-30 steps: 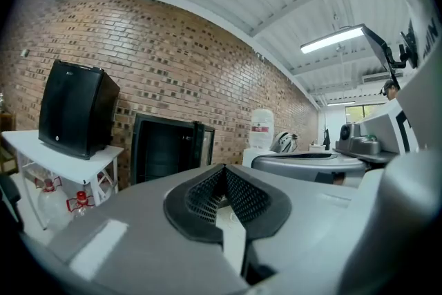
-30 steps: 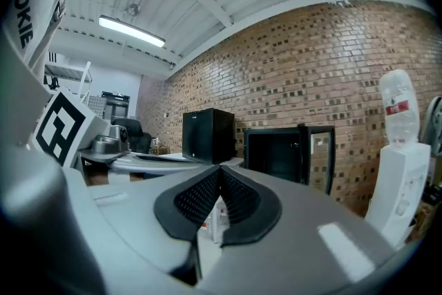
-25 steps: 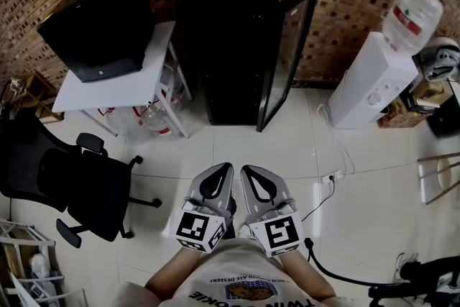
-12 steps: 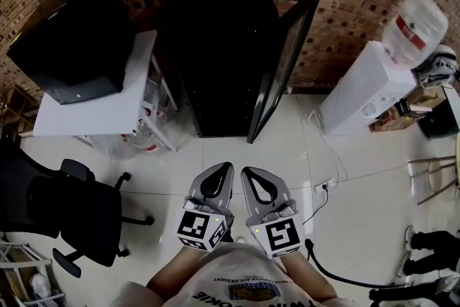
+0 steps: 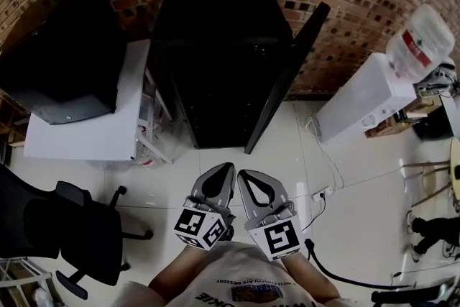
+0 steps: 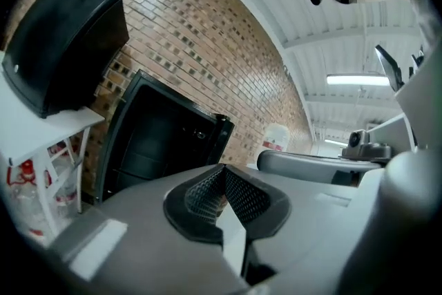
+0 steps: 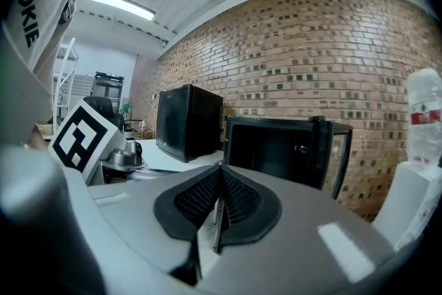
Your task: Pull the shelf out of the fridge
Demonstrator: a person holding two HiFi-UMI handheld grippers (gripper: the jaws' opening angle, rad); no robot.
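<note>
Tongs number two, the left tongs [image 5: 222,172] and right tongs [image 5: 246,176], both clenched on nothing, side by side at six o'clock in the head view. One black fridge [image 5: 215,61] stands well apart at twelve o'clock, its one door [image 5: 284,79] swung open toward two o'clock; the shelf cannot be made out in the dark interior. Only the head view shows the one office chair [image 5: 72,226] at eight o'clock, only the right gripper view a ceiling strip light [image 7: 117,5].

light: bright, from ceiling tube [image 7: 119,3] | fridge [image 5: 215,75] beyond the fingers [image 5: 215,183]: black inside | floor [image 5: 345,180]: glossy | edges: fisheye-bent, dark corners | focus: sharp
</note>
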